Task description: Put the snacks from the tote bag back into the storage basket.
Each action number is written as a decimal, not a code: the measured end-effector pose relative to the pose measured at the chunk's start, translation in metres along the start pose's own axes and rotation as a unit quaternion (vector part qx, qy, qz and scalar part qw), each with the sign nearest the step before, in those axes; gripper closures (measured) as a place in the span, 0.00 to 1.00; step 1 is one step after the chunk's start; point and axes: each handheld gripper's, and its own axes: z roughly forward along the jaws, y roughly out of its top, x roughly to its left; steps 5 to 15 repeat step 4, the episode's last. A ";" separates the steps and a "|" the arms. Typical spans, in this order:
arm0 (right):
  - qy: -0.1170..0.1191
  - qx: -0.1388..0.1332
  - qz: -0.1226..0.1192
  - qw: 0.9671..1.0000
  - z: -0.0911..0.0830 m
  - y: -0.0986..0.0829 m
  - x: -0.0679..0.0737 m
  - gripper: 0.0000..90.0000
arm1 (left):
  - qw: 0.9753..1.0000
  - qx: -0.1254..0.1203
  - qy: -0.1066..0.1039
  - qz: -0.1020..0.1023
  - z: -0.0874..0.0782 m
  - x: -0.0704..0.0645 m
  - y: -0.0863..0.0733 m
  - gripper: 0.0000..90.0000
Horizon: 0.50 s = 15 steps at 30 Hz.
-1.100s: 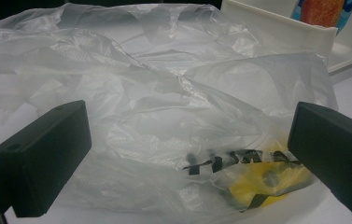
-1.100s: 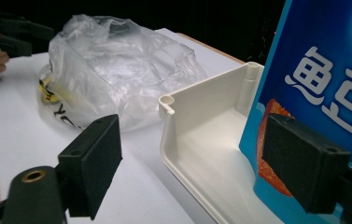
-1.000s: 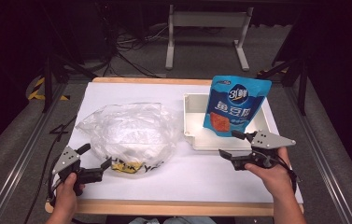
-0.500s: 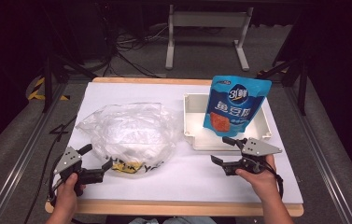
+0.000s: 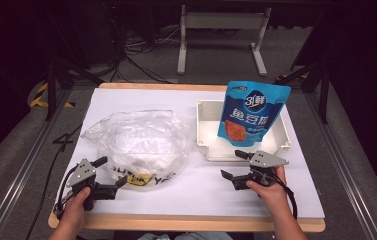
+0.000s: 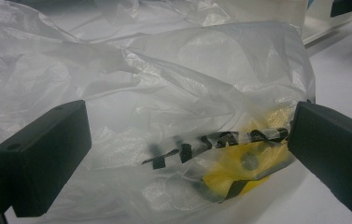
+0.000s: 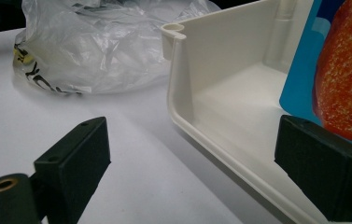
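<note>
On the white bench [image 5: 196, 200], near the person's edge, both grippers sit low with fingers spread apart and nothing between them; left gripper [image 5: 107, 175] is just beside the near edge of the crumpled clear plastic bag [image 5: 138, 145], right gripper [image 5: 236, 165] is just in front of the white tray [image 5: 206, 132]; blue snack pouch [image 5: 252, 114] stands upright in the tray, leaning toward its far right part. Left gripper view: the bag's yellow-and-black printed corner [image 6: 232, 161] lies straight ahead between the two fingers [image 6: 43, 156], touching or nearly touching the right-hand one; the bag spreads up and away beyond. Right gripper view: tray's near wall [image 7: 197, 126] runs diagonally across the gap between the fingers [image 7: 73, 161]; pouch [image 7: 304, 79] shows above the right-hand finger, apart from it. Judgement: pouch sits forward and slightly right of the right gripper, its long axis vertical, so the right hand is clearly nearer to it; left hand is nearer the bag and well apart from the pouch; likely split is bag to left, pouch to right.
</note>
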 end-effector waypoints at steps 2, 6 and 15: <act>-0.002 -0.002 0.000 1.000 0.000 0.000 0.000 0.12 | 1.000 0.002 0.004 0.000 0.000 0.000 0.000 0.00; -0.001 -0.006 0.001 1.000 -0.001 0.002 0.000 0.12 | 1.000 0.003 0.005 0.000 0.000 -0.001 0.000 0.00; -0.001 -0.006 0.001 1.000 -0.001 0.002 0.000 0.12 | 1.000 0.003 0.005 0.000 0.000 -0.001 0.000 0.00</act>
